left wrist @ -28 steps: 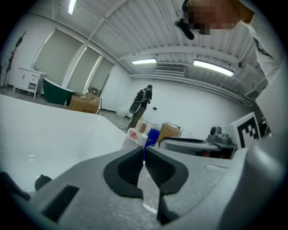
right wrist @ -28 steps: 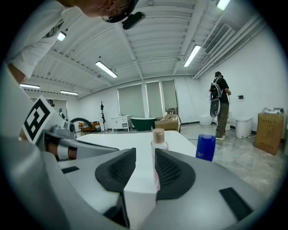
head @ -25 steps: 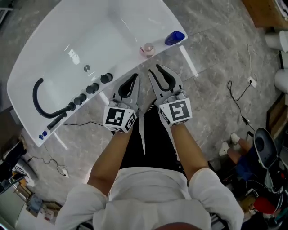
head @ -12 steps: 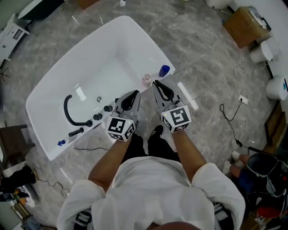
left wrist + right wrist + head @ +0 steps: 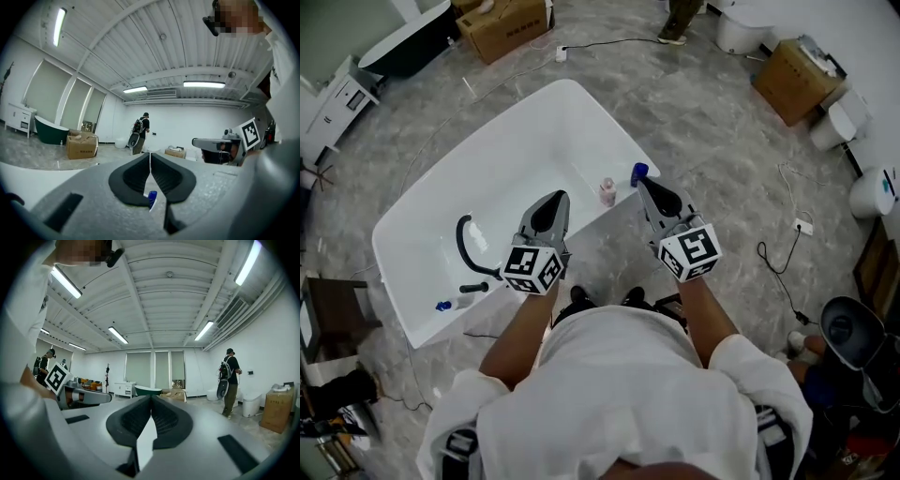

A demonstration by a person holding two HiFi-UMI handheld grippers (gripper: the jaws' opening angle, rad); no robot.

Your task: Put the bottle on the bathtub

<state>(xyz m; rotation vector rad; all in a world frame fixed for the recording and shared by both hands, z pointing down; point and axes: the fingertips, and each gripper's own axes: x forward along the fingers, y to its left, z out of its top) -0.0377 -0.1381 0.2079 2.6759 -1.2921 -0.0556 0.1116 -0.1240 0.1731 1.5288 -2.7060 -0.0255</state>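
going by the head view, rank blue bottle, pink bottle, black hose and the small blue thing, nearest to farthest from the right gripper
From the right gripper:
1. blue bottle, on the bathtub rim just past its tips.
2. pink bottle, on the rim, further left.
3. black hose, at the bathtub's left end.
4. small blue object, at the far left corner.

Bathtub (image 5: 581,112) was glossy white, blue bottle (image 5: 638,173) and pale pink bottle (image 5: 607,192) on its near rim, hose (image 5: 467,246) was black, floor (image 5: 712,122) grey marbled, left gripper (image 5: 550,202) and right gripper (image 5: 649,187) grey, with black-and-white square markers.
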